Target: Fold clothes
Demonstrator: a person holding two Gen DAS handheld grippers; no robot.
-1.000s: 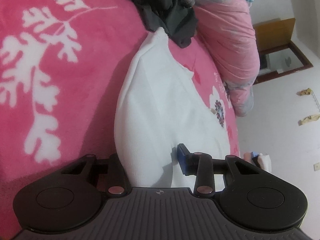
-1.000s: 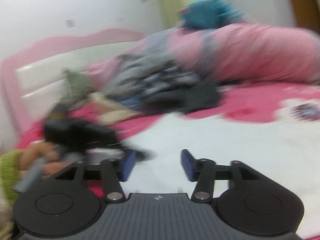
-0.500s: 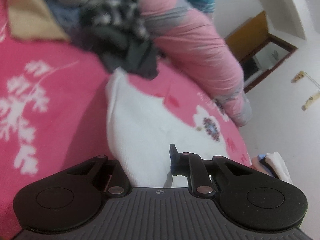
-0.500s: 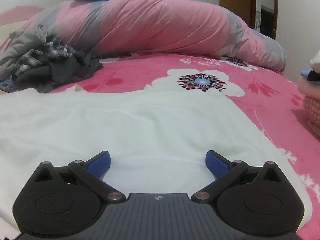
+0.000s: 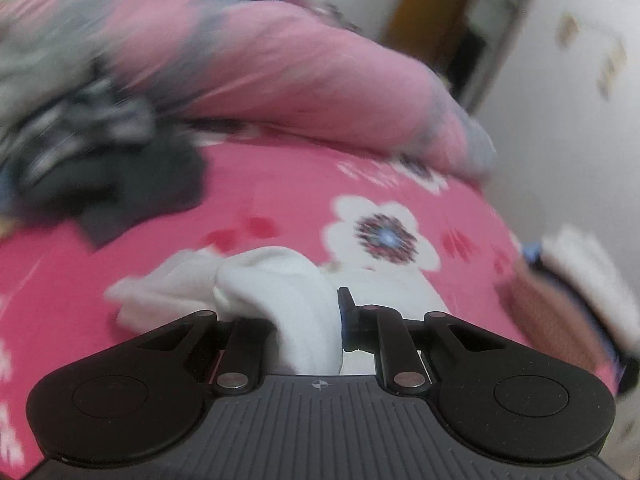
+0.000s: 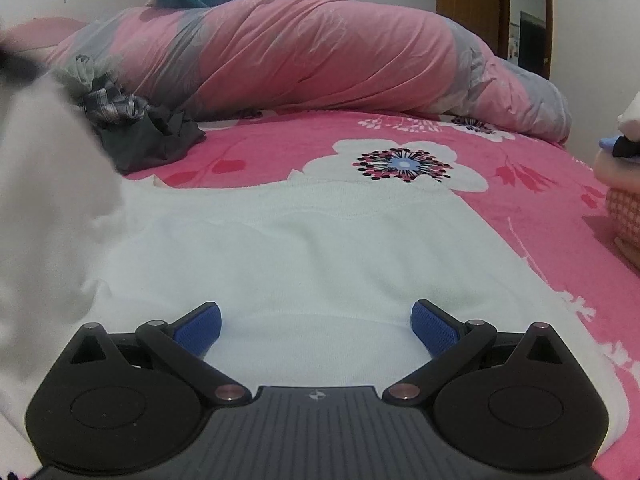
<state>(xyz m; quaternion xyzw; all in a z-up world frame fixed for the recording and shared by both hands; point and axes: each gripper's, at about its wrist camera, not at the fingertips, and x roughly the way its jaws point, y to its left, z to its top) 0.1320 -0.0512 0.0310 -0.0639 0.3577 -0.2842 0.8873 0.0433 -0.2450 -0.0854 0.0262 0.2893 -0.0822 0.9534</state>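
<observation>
Left gripper [image 5: 308, 320] pinches a bunched edge of the white garment [image 6: 304, 264], lifted at frame left. Garment mostly flat on the bed [image 6: 532, 216], centre frame. Right gripper [image 6: 316, 326] spread wide, empty. First fold underway; unfolded pile [image 6: 132, 128] upper left remains.

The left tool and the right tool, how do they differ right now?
The left tool is shut on a bunched fold of the white knit garment; the right tool stands wide open and holds nothing. The left view is blurred, the right view sharp. The left tool has cloth lifted off the pink flowered bedspread; the right tool is over flat cloth. Both have blue pads.
</observation>
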